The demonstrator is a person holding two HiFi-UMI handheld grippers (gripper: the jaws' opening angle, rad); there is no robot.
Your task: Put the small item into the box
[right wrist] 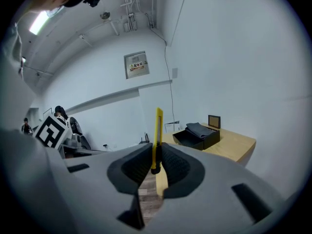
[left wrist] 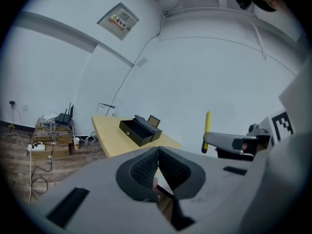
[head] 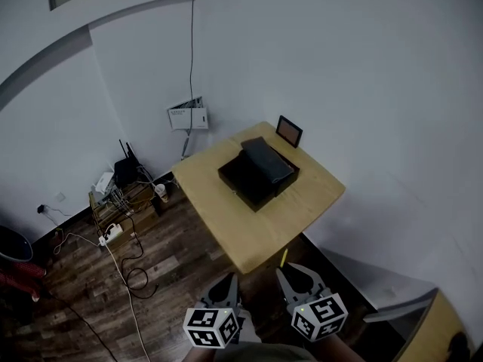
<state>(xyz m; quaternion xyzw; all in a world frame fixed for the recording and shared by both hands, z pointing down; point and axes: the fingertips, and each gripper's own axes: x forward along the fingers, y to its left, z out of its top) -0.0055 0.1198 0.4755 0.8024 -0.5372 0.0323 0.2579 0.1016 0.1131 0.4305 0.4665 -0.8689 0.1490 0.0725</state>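
You are holding the right gripper (head: 293, 274) near you, off the near edge of the surface (head: 249, 232). Its ribbed dark fingers (right wrist: 139, 168) are clamping the lower end of a slim, flat yellow stick (right wrist: 158, 129), which is standing upright above them. The stick (head: 284, 259) is well apart from the box (head: 245, 183).

You are keeping the left gripper (head: 226, 283) just beside the right one. Its fingers (left wrist: 144, 169) are pressing together with nothing between them.

The box, black and rectangular, is sitting open in the middle of the pale wooden surface, with a dark grey slab (head: 266, 161) lying across its far right part. A small dark-framed picture (head: 289, 131) is leaning at the far edge by the wall. To the left, cables (head: 124, 259) are trailing over the plank floor (head: 83, 292).
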